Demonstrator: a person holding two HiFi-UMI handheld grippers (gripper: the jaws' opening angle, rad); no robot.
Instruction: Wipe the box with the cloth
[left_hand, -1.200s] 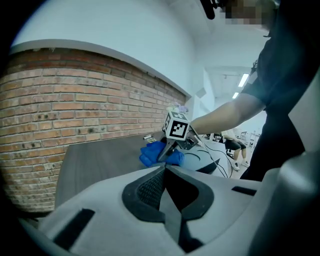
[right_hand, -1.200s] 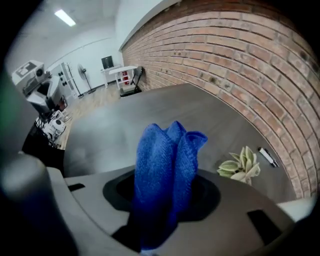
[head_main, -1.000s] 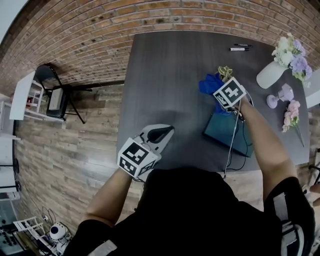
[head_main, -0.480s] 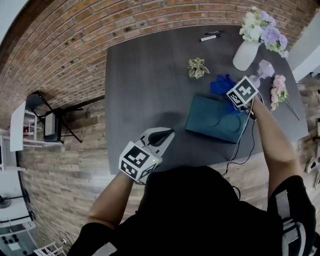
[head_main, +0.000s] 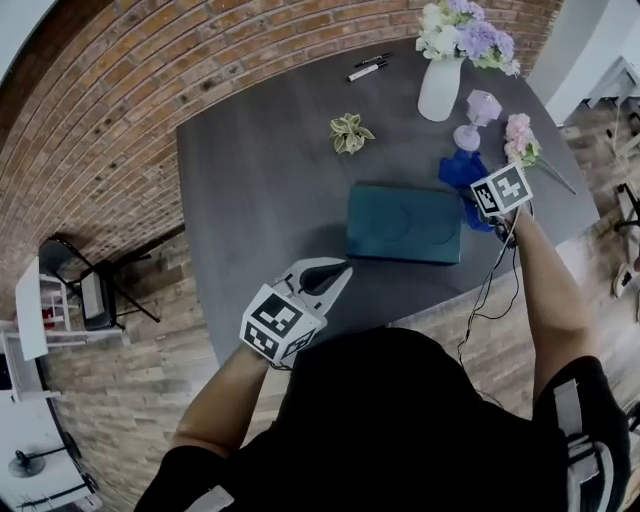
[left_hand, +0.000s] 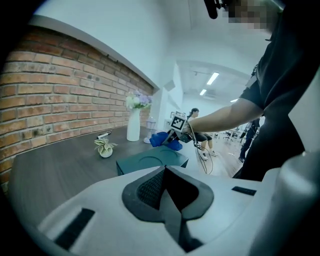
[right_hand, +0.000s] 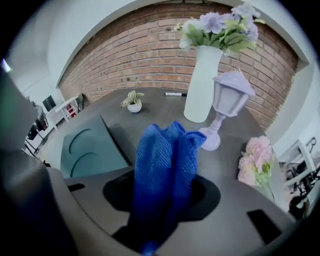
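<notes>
A flat teal box (head_main: 404, 223) lies on the dark table (head_main: 260, 190); its top (right_hand: 90, 147) also shows at the left of the right gripper view and far ahead (left_hand: 150, 161) in the left gripper view. My right gripper (head_main: 478, 195) is shut on a blue cloth (right_hand: 164, 170), held just off the box's right end. The cloth (head_main: 464, 172) bunches above that gripper's marker cube. My left gripper (head_main: 325, 275) hangs over the table's near edge, left of the box, jaws closed on nothing.
At the table's far right stand a white vase of flowers (head_main: 441, 85), a small lilac lantern (head_main: 478, 112) and pink flowers (head_main: 520, 138). A small potted plant (head_main: 348, 132) and two markers (head_main: 366, 68) lie farther back. A cable (head_main: 490, 290) trails from my right gripper.
The right gripper with the cloth has moved off the box's top to a spot past its right end. The head view has swung, shifting the table leftward. The left gripper stayed put.
</notes>
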